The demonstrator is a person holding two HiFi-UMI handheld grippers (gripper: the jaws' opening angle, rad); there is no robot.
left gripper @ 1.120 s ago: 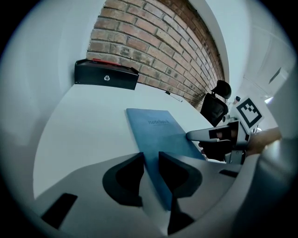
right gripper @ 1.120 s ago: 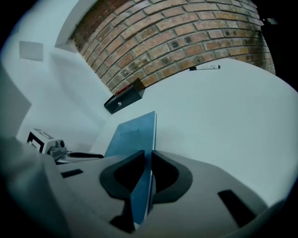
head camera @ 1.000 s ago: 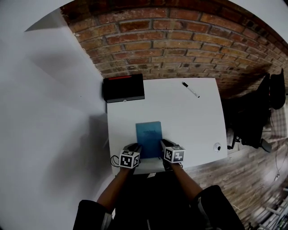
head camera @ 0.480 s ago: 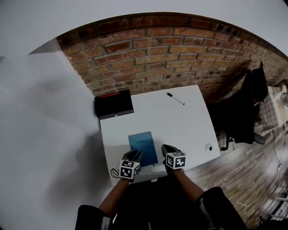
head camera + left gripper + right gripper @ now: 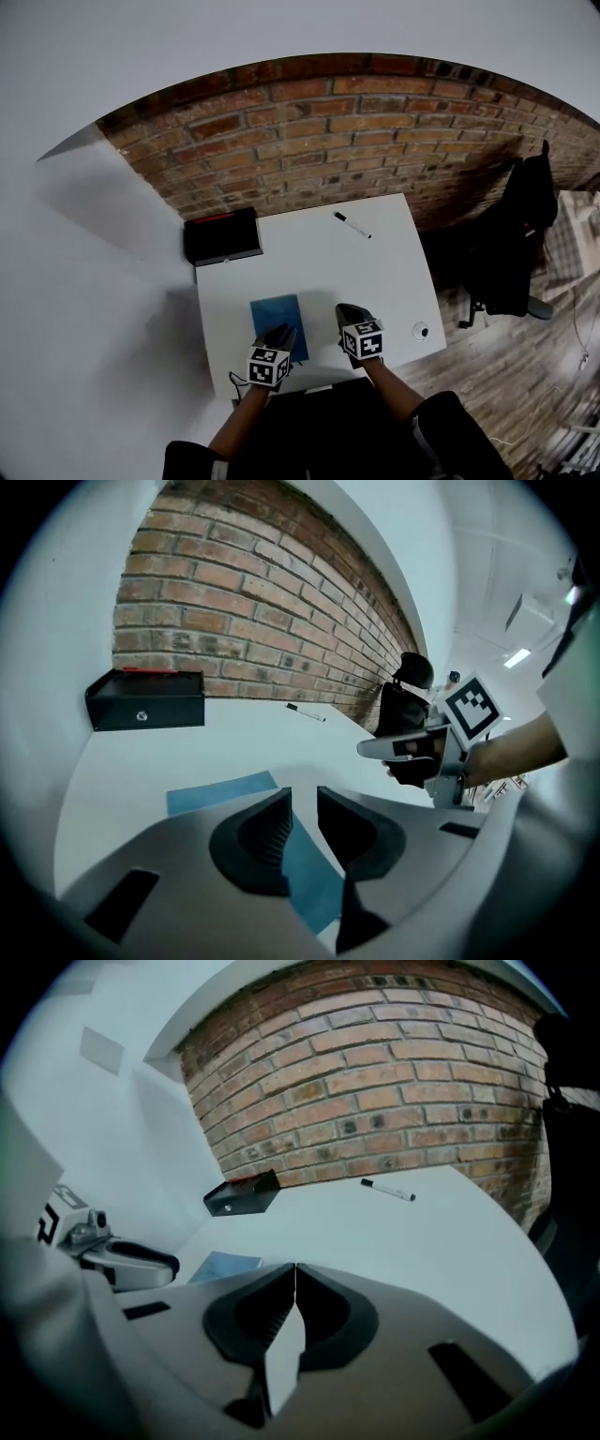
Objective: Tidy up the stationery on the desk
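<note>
Blue notebook (image 5: 278, 323) lies flat at the worktop's (image 5: 319, 272) lower left, its long axis running up the frame. The left tool (image 5: 279, 339), at its lower edge, has jaws apart and just closing, gripping nothing. The right tool (image 5: 350, 319) is closed and empty.

Dark sleeves (image 5: 192, 457). The left gripper (image 5: 279, 336) and right gripper (image 5: 349, 314) are grey, with black ribbed pads (image 5: 265, 834) and white cubes (image 5: 364, 339) bearing black squares.

The tabletop (image 5: 375, 281) is smooth, matt white. The blue notebook (image 5: 275, 317) has a matt, paper-like cover. The black box (image 5: 222, 236) has a faint sheen; metal or plastic, unclear. The marker (image 5: 353, 225) looks like smooth white plastic. The brick wall (image 5: 328, 131) is rough and matt. The floor (image 5: 506, 375) is wooden planks.
</note>
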